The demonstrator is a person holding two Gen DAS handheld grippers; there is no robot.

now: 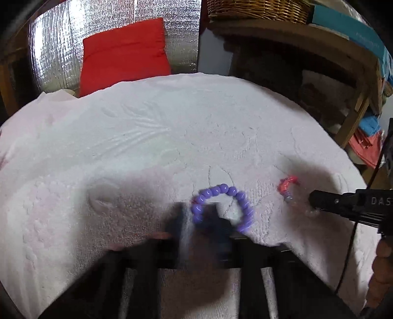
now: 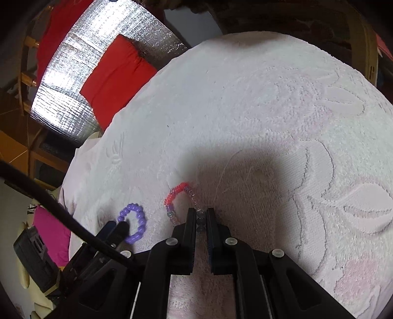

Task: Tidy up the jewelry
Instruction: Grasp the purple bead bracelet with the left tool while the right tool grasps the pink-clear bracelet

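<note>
White towel [image 2: 245, 110] spread under both tongs, silver insulation [image 2: 81, 81] and red cushion [image 1: 125, 56] beyond. Right gripper [image 2: 201, 216] pinches the pink-and-clear bracelet's [image 2: 175, 193] near strand; left gripper [image 1: 199, 220], blurred, straddles the purple bracelet's [image 1: 221, 193] near beads, grip uncertain. Lifting could snag elastic on terry loops, I reckon.

two bracelets: one purple [image 1: 222, 208], one pink-and-clear [image 2: 183, 205], two tools [image 1: 200, 220] [image 2: 201, 222], one towel [image 1: 147, 137]

White embossed towel [image 1: 152, 137] covers the worktop, with a red cushion [image 1: 125, 56] against silver foil insulation [image 1: 54, 51] behind it. Wicker basket [image 1: 258, 8] sits up on a wooden shelf [image 1: 319, 41]; something pink [image 2: 50, 230] sits off the edge.
</note>
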